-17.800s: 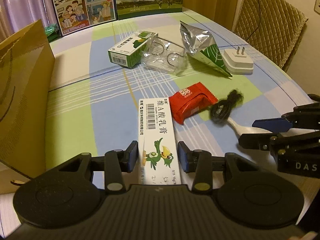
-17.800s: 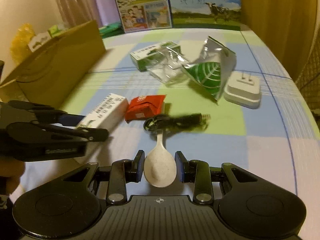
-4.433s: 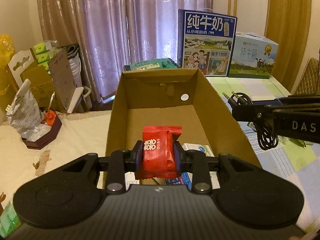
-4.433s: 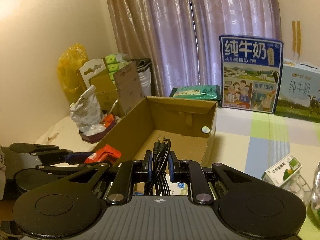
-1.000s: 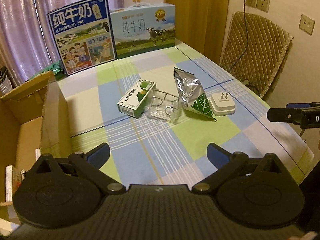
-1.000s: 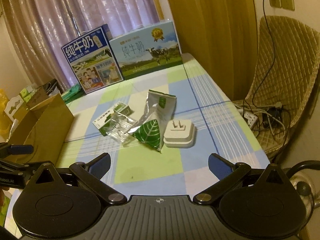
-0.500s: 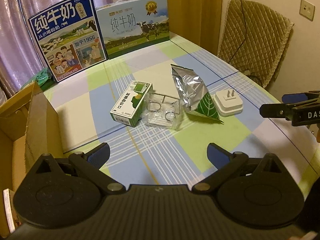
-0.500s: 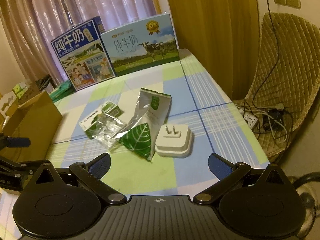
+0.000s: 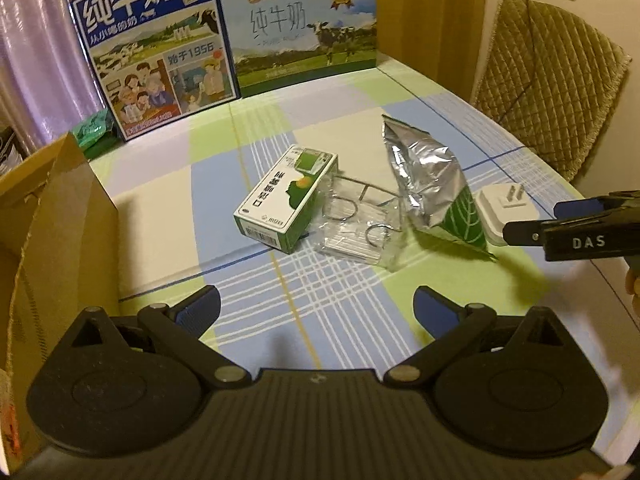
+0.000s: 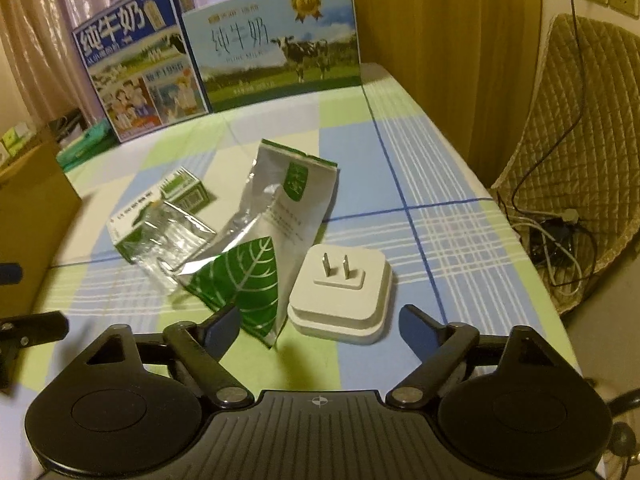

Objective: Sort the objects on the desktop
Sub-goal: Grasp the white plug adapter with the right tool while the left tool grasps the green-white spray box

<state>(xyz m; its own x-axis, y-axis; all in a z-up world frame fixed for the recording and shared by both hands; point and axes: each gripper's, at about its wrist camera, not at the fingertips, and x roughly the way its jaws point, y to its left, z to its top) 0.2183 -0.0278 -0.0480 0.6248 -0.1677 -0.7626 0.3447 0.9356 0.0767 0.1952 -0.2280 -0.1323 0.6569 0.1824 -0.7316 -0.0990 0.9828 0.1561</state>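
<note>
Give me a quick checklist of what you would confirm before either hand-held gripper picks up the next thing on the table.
1. Left hand-held gripper open and carrying nothing: ok.
2. Right hand-held gripper open and carrying nothing: ok.
3. White plug adapter lined up just ahead of the right gripper's fingers, prongs up: ok.
4. Adapter free of the silver leaf pouch: cannot tell; the pouch's corner lies right against it.
5. Green and white box reachable for the left gripper: not ok yet; a clear plastic packet rests against its side.
6. Cardboard box open to receive items: cannot tell; only its outer wall shows.
</note>
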